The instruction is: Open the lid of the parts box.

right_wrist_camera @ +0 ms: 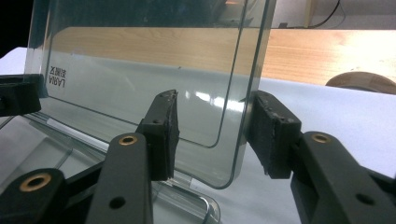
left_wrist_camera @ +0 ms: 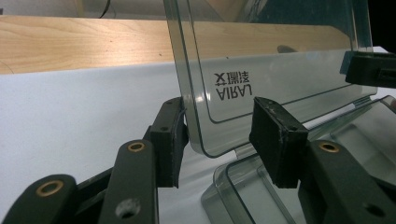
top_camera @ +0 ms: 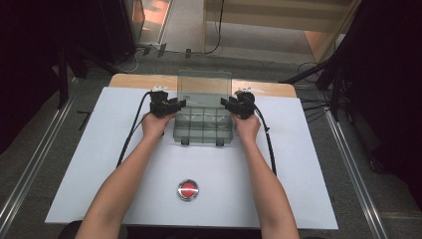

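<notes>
On the raised clear lid [left_wrist_camera: 280,70] of the plastic box [top_camera: 203,125], mirrored lettering is read as "AIRAL" with two characters above it too small to make out; the same print is seen small and reversed at the lid's far corner in the right gripper view.

One box is counted, with its lid stood upright at the back edge. Its base is divided into compartments, whose number cannot be settled from the high view. Two latches [top_camera: 185,141] are noted on the front wall. One red button [top_camera: 187,189] in a metal ring is seen on the white desk [top_camera: 99,164], well behind both tools, toward the person.

The left tool [left_wrist_camera: 219,133] is placed at the lid's left corner. The lid's edge is found between the pads: one pad is just beside or touching the edge, the other stands apart, so the tool is recorded as released. The right tool [right_wrist_camera: 210,130] is placed at the lid's right corner, the edge between its pads with a gap on both sides; it too is released.

Each tool is held in one hand, and a black cable [top_camera: 134,129] is trailed from it across the desk. A strip of bare wood [top_camera: 134,79] is exposed beyond the lid. Nothing is found standing between the tools and the lid.
</notes>
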`<control>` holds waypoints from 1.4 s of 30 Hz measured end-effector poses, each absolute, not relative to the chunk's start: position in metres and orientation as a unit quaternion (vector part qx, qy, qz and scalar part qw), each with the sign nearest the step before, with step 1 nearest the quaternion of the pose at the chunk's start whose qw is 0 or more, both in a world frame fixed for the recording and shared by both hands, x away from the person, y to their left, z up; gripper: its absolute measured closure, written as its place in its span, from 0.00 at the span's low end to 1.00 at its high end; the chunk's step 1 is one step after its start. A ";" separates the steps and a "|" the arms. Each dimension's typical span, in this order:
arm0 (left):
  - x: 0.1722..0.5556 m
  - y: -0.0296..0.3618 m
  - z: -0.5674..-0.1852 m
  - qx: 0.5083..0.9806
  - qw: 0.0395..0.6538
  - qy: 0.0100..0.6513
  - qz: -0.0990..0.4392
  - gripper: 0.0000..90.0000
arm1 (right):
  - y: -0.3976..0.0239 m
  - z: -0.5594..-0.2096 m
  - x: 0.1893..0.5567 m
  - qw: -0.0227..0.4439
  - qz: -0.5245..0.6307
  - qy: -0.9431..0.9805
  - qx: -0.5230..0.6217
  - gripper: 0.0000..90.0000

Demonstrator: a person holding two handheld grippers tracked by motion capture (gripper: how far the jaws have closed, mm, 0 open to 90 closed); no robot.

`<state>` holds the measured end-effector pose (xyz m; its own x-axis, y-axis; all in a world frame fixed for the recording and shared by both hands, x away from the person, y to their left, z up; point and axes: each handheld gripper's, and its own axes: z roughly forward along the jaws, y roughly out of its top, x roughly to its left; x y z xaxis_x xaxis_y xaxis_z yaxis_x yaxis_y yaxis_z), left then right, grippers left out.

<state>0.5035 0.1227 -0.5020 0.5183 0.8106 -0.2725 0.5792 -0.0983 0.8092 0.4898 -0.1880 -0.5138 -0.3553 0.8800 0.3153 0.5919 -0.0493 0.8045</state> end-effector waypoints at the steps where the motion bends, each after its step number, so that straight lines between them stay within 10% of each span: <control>1: 0.504 0.123 -0.502 0.731 0.474 0.475 0.123 0.60 | -0.188 -0.514 0.490 0.150 0.474 0.672 0.549 0.61; 42: 0.502 0.127 -0.498 0.743 0.475 0.458 0.112 0.38 | -0.180 -0.504 0.481 0.142 0.457 0.696 0.535 0.29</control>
<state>0.5016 0.1268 -0.4978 0.5552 0.7868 -0.2697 0.5749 -0.1287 0.8080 0.4815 -0.1802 -0.5039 -0.3862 0.8752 0.2914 0.6150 0.0089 0.7885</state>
